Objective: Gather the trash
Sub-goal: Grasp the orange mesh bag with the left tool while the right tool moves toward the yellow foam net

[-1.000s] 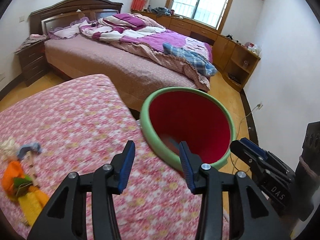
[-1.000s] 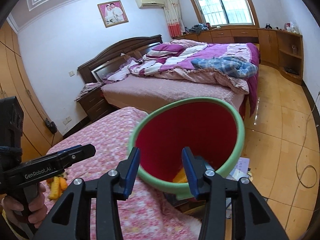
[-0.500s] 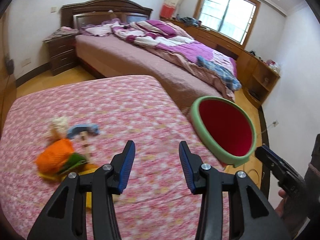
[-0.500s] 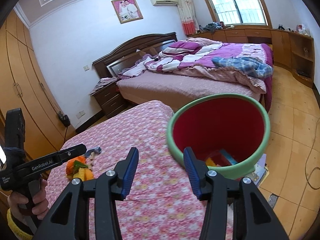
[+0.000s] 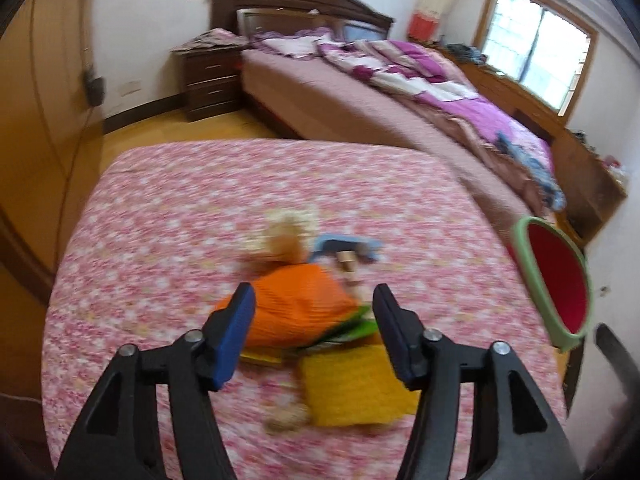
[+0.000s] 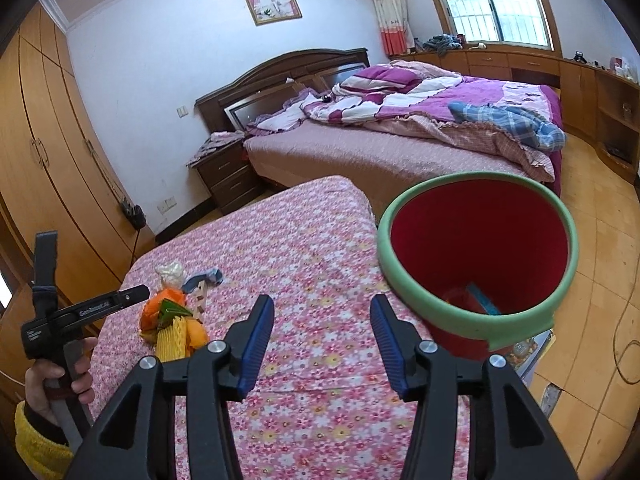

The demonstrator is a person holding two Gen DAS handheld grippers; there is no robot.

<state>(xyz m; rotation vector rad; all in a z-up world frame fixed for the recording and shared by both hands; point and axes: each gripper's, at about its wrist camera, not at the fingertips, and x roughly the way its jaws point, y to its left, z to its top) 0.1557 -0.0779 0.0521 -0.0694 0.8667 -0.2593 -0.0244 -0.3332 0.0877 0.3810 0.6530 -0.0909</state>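
On the pink flowered bed (image 6: 320, 280) a small heap of trash lies toward its left side, well away from the edge where the bin stands: an orange wrapper (image 5: 296, 304) on top, a green scrap (image 5: 352, 326) tucked under its right flank, a yellow foam net (image 5: 352, 384) nearest the camera, a whitish crumpled wad (image 5: 288, 228) and a blue scrap (image 5: 344, 246) on the far side. The left tongs (image 5: 314, 336) hang over this heap with their jaws wide, the orange wrapper framed between the blue pads but not touched as far as the blurred view allows one to tell. The right tongs (image 6: 322, 340) are likewise spread wide and hold nothing, poised above bare bedding between the heap and the red bin with the green rim (image 6: 476, 256), which stands off the bed's right edge and already has a few bits at its bottom. All of this litter looks light, thin and crushable; the wrapper is probably slick, so a pinch across its bunched, raised middle should hold better than one at a flat edge. The foam net should compress readily and can be taken anywhere along its body. Because the mattress gives, pressing down hard is likely to bury the pieces rather than trap them.
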